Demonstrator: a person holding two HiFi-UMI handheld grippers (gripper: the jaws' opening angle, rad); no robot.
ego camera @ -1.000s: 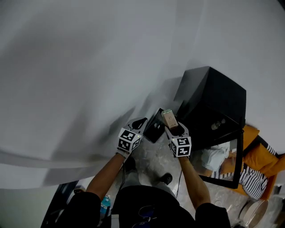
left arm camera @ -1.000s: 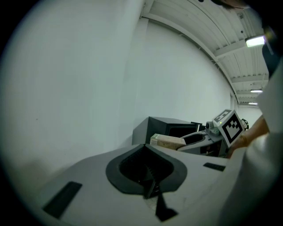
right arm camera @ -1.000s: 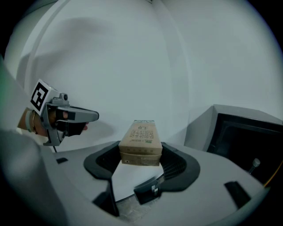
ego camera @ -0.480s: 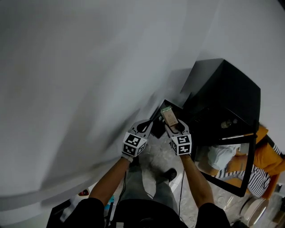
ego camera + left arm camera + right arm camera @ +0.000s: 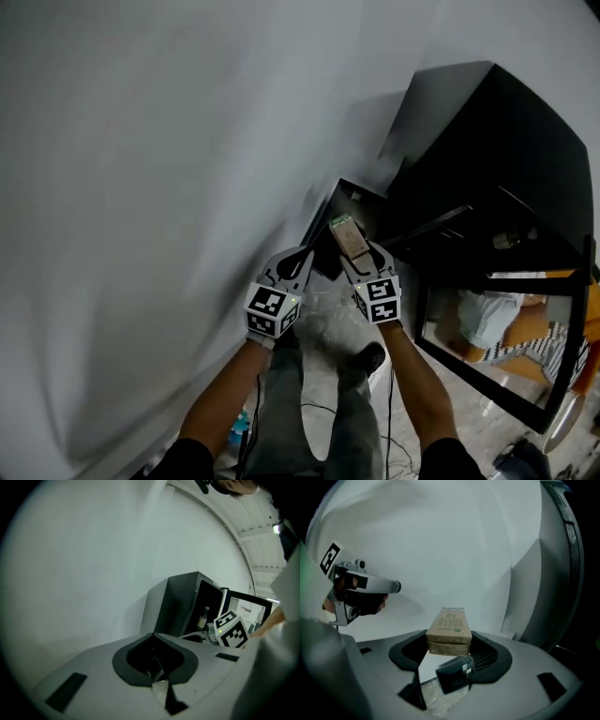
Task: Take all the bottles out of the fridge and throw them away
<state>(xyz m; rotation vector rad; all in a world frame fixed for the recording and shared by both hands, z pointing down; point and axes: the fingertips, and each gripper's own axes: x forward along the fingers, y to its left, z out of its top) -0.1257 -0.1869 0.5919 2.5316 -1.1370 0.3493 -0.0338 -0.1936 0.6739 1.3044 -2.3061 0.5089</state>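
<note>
Beside the fridge (image 5: 487,169), the right gripper (image 5: 361,265) fingers clamp a brown carton (image 5: 349,239); the left gripper (image 5: 298,259) fingers are closed, empty. With so shallow a pinch, the carton may slip.

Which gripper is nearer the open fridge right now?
Right. The right gripper, shut on a brown carton, sits just left of the open fridge in the head view; the left gripper, shut and empty, is farther left, beyond the right one.

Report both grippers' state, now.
Left gripper: jaws shut, nothing between them.
Right gripper: jaws shut on a small brown carton.
</note>
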